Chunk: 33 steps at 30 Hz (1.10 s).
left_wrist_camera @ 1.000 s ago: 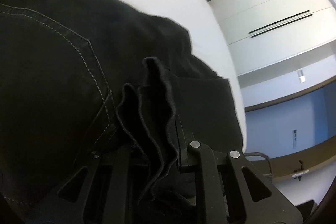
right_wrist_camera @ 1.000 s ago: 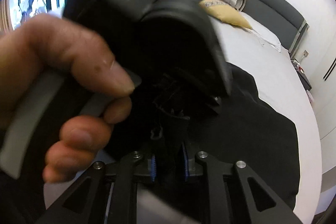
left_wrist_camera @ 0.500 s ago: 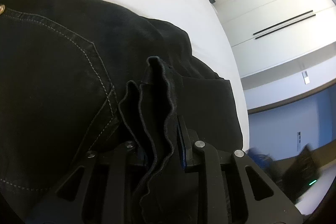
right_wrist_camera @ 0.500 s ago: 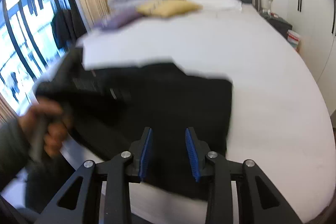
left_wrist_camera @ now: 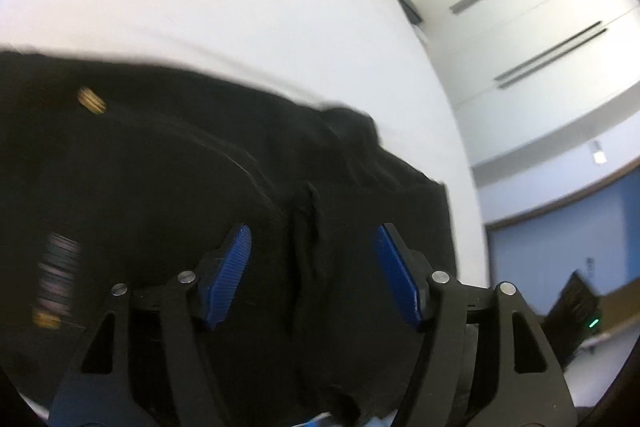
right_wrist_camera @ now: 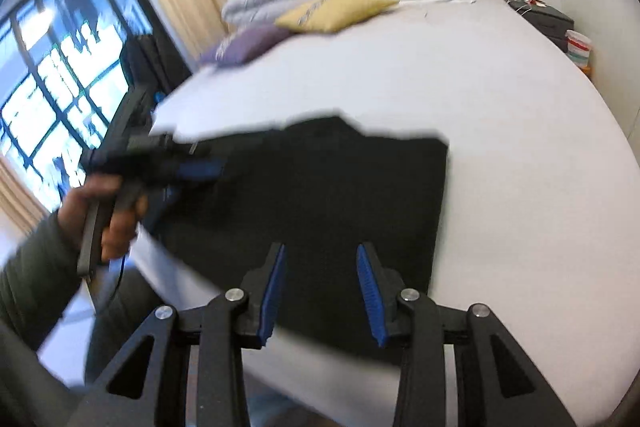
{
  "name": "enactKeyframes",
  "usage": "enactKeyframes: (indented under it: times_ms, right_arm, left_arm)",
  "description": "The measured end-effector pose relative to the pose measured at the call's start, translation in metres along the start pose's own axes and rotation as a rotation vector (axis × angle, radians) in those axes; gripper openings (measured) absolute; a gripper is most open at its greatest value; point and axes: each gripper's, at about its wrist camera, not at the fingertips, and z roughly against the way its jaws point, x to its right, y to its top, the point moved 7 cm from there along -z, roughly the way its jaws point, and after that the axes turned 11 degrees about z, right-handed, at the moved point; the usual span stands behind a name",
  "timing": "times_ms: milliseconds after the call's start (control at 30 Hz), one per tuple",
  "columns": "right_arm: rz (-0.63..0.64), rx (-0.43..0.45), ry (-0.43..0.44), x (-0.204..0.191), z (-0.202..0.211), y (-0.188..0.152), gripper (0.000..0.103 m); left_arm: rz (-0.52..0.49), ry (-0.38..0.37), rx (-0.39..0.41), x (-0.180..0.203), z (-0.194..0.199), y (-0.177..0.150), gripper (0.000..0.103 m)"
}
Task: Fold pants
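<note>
Pants (right_wrist_camera: 320,195) flat on bed (right_wrist_camera: 500,147), folded into a dark block, right edge square. Left gripper (left_wrist_camera: 312,267) now released, jaws spread over a bunched ridge at 12 o'clock, cloth dropped since half a second ago. Right gripper (right_wrist_camera: 320,283) likewise wide apart, empty, hovering at the near edge. Fold apparently laid; next likely smoothing or another fold

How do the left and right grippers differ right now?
The left gripper hangs close over the black pants at a bunched ridge of cloth; the right gripper is pulled back, viewing the whole folded pants on the bed. The left's jaws gape wider. Both are open, holding nothing.
</note>
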Motion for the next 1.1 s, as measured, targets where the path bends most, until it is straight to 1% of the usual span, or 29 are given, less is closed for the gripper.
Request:
enactKeyframes:
  times_ms: [67,100,167,233,267,300,333,367,400,433,467,500,533,567,600,633,667,700,733,767,800,833,867,900,933,967,1033,1067,1100]
  right_arm:
    - [-0.014,0.016,0.052,-0.011,-0.026,0.029,0.04]
    - [-0.028,0.024,0.088,-0.01,-0.037,0.04,0.04]
    - [-0.065,0.009,0.143,-0.007,-0.06,0.049,0.04]
    - [-0.117,0.0,0.226,-0.008,-0.087,0.057,0.04]
    - [-0.161,-0.008,0.261,-0.003,-0.099,0.055,0.043]
    - [-0.216,-0.033,0.282,0.007,-0.115,0.052,0.048]
    - [-0.276,-0.07,0.274,0.015,-0.134,0.047,0.048]
    - [-0.342,-0.106,0.255,0.033,-0.15,0.037,0.044]
    - [-0.38,-0.105,0.27,0.044,-0.156,0.032,0.024]
    - [-0.424,-0.095,0.285,0.057,-0.158,0.027,0.014]
    - [-0.47,-0.103,0.272,0.069,-0.16,0.025,0.002]
    - [-0.511,-0.104,0.249,0.08,-0.153,0.024,0.003]
    - [-0.51,-0.092,0.231,0.083,-0.145,0.026,0.005]
    - [-0.484,-0.083,0.202,0.083,-0.133,0.03,0.016]
    - [-0.457,-0.065,0.2,0.079,-0.121,0.036,0.035]
    - [-0.435,-0.029,0.239,0.068,-0.106,0.04,0.044]
    - [-0.421,0.01,0.287,0.057,-0.097,0.043,0.058]
    - [-0.406,0.034,0.32,0.048,-0.089,0.042,0.066]
    - [-0.381,0.036,0.339,0.036,-0.086,0.033,0.069]
    - [-0.349,0.007,0.336,0.028,-0.09,0.018,0.07]
    - [-0.339,-0.027,0.301,0.03,-0.095,0.003,0.068]
    - [-0.348,-0.079,0.233,0.038,-0.105,-0.02,0.059]
    - [-0.349,-0.065,0.213,0.044,-0.104,-0.025,0.041]
    - [-0.36,-0.051,0.184,0.046,-0.097,-0.028,0.041]
    - [-0.41,-0.069,0.192,0.048,-0.09,-0.028,0.042]
    - [-0.459,-0.067,0.231,0.047,-0.084,-0.024,0.047]
    - [-0.455,0.025,0.329,0.033,-0.062,-0.013,0.052]
    - [-0.427,0.059,0.356,0.025,-0.055,-0.008,0.064]
    - [-0.406,0.076,0.364,0.02,-0.056,-0.006,0.079]
  left_arm:
    - [0.008,0.041,0.06,-0.001,0.021,0.009,0.064]
    - [0.0,0.022,0.091,0.007,0.032,0.01,0.064]
    - [-0.045,-0.035,0.095,0.032,0.035,0.0,0.064]
    - [-0.094,-0.092,0.056,0.059,0.022,-0.021,0.066]
    - [-0.119,-0.119,0.021,0.07,0.009,-0.034,0.067]
    - [-0.143,-0.14,-0.024,0.079,-0.011,-0.051,0.067]
    - [-0.16,-0.141,-0.079,0.081,-0.034,-0.069,0.067]
    - [-0.158,-0.122,-0.111,0.075,-0.049,-0.078,0.067]
    - [-0.149,-0.095,-0.134,0.064,-0.065,-0.089,0.066]
    - [-0.166,-0.118,-0.113,0.059,-0.069,-0.093,0.066]
    - [-0.212,-0.15,-0.08,0.058,-0.065,-0.095,0.066]
    - [-0.23,-0.145,-0.078,0.058,-0.063,-0.096,0.066]
    - [-0.235,-0.124,-0.066,0.059,-0.057,-0.095,0.066]
    - [-0.237,-0.105,-0.043,0.061,-0.049,-0.093,0.066]
    - [-0.258,-0.126,-0.017,0.066,-0.039,-0.092,0.066]
    - [-0.28,-0.152,0.002,0.074,-0.031,-0.092,0.066]
    - [-0.303,-0.168,0.022,0.079,-0.025,-0.092,0.066]
    - [-0.318,-0.145,0.035,0.078,-0.026,-0.093,0.069]
    - [-0.314,-0.096,0.029,0.071,-0.033,-0.094,0.071]
    - [-0.299,-0.051,0.008,0.062,-0.045,-0.097,0.071]
    - [-0.292,-0.058,0.002,0.055,-0.052,-0.101,0.07]
    - [-0.304,-0.074,0.03,0.055,-0.05,-0.104,0.07]
    - [-0.316,-0.059,0.037,0.057,-0.048,-0.107,0.07]
    - [-0.337,-0.029,0.048,0.062,-0.04,-0.111,0.071]
    - [-0.348,-0.028,0.064,0.066,-0.032,-0.114,0.071]
    - [-0.351,-0.044,0.083,0.069,-0.023,-0.115,0.071]
    - [-0.32,-0.092,0.161,0.075,0.0,-0.114,0.071]
    - [-0.293,-0.094,0.188,0.066,0.017,-0.107,0.071]
    - [-0.246,-0.087,0.223,0.058,0.028,-0.106,0.071]
